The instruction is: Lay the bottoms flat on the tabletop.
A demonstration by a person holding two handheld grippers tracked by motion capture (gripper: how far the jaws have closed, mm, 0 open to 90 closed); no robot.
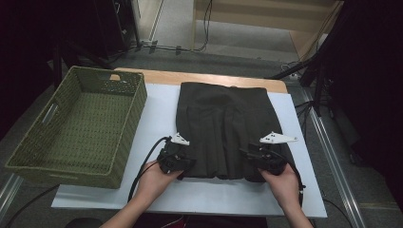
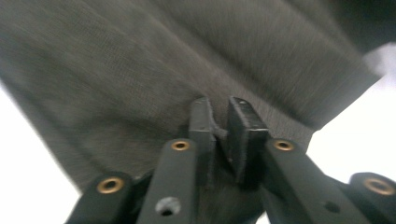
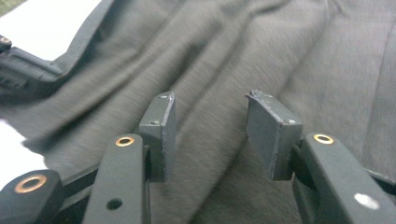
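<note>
Nearest to me, two forearms come in over the front edge of the bench [image 1: 304,202], each hand wrapped round a set of tongs. The left tongs [image 1: 177,159] sit at the near left corner of a dark grey garment [image 1: 223,128], and in the left gripper view their jaws are pinched almost together with a ridge of the garment's [image 2: 140,70] cloth caught between them. The right tongs [image 1: 259,159] rest at the near right corner of the same garment. In the right gripper view their jaws stand well apart, hovering just over the fabric [image 3: 224,60] with nothing between them. The left tongs show at the top left edge of that view as a dark shape beside the cloth.

The garment itself lies flat, spread on a white sheet [image 1: 159,111] that covers most of the bench, its near hem by the two hands and its far end reaching almost to the bench's wooden back edge. It has soft lengthwise folds running down it.

To the left, partly on the sheet, stands a green woven basket [image 1: 128,137] with handle slots in its walls. Beyond the bench lie grey floor and trailing cables [image 1: 206,23].
</note>
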